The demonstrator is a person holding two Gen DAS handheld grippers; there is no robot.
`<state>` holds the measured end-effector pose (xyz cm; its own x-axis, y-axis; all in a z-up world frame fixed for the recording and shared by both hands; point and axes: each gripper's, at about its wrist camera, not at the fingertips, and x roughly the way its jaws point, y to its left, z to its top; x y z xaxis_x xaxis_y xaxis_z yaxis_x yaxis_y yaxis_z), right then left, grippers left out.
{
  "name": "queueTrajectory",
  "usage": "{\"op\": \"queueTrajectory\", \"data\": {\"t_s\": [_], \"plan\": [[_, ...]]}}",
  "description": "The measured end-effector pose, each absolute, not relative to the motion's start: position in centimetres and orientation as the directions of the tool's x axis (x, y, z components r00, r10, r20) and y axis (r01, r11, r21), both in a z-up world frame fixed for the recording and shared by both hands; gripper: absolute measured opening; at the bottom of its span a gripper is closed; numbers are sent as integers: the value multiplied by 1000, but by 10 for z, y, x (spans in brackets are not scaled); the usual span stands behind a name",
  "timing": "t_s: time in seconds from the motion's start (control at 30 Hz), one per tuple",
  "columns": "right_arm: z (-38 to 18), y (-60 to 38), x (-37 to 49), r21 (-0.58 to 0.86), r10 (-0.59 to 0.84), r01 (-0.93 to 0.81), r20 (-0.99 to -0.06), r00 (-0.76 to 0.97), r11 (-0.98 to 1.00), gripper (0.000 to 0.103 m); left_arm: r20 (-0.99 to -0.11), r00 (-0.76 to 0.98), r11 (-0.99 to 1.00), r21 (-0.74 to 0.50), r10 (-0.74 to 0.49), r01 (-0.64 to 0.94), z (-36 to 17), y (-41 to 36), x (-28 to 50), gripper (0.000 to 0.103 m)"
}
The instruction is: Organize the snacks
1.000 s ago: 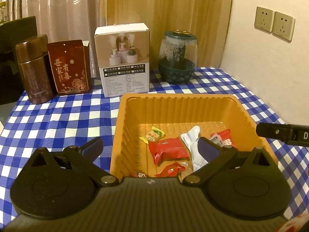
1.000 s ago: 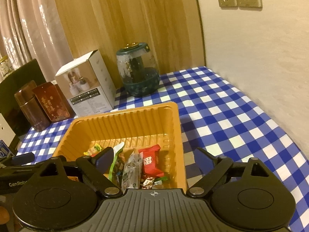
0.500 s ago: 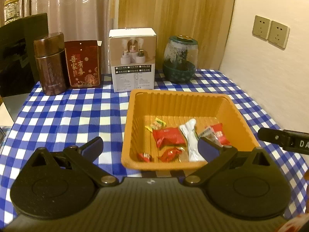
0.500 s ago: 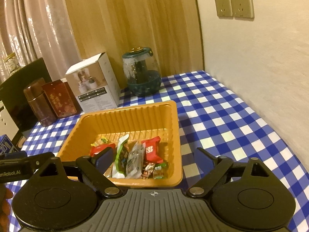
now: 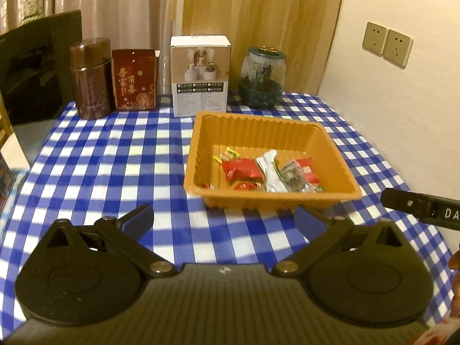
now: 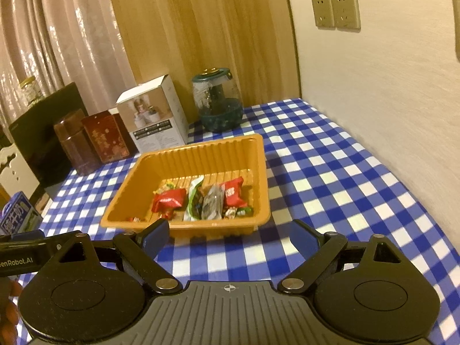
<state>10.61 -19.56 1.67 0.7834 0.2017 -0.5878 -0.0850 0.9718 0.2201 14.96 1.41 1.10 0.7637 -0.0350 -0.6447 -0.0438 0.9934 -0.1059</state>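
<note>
An orange plastic tray (image 5: 258, 126) (image 6: 201, 155) sits on the blue-and-white checked tablecloth and holds several wrapped snacks: a red packet (image 5: 243, 169) (image 6: 169, 198), a white-green packet (image 5: 270, 169) (image 6: 194, 198), a grey packet (image 5: 294, 176) (image 6: 212, 205) and another red packet (image 5: 307, 168) (image 6: 233, 192). My left gripper (image 5: 224, 221) hangs open in front of the tray's near wall, nothing between its fingers. My right gripper (image 6: 227, 237) is open too, just short of the tray's near rim, and empty.
Along the back stand a brown tin (image 5: 90, 79), a red box (image 5: 133, 80), a white carton (image 5: 199, 74) and a green-lidded glass jar (image 5: 261, 77). A wall with sockets (image 5: 386, 43) bounds the right side. A blue milk carton (image 6: 18, 215) stands off the table's left.
Both grippers have drawn back and slightly up from the tray; it now lies wholly ahead of the fingers instead of under them. The snacks have not moved. Both grippers stayed open.
</note>
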Motion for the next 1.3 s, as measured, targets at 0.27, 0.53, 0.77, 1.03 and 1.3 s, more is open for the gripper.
{"op": "queueTrajectory", "data": {"t_s": [0.27, 0.53, 0.77, 1.03, 1.3], "plan": [[29, -196, 65, 215, 212, -99, -604, 768, 972, 90, -664, 747, 993, -99, -22, -59, 22, 5, 103, 103], [46, -189, 21, 198, 212, -114, -604, 769, 974, 90, -649, 761, 993, -79, 12, -83, 42, -6, 53, 103], [57, -184, -20, 166, 201, -125, -610, 767, 978, 90, -634, 773, 994, -57, 32, -88, 58, -14, 16, 103], [71, -188, -58, 166, 199, -122, -612, 765, 979, 90, -624, 780, 995, -38, 46, -89, 66, -23, -15, 103], [82, -191, -90, 149, 176, -106, -612, 771, 983, 90, -618, 786, 998, -34, 17, -49, 77, -41, -42, 103]]}}
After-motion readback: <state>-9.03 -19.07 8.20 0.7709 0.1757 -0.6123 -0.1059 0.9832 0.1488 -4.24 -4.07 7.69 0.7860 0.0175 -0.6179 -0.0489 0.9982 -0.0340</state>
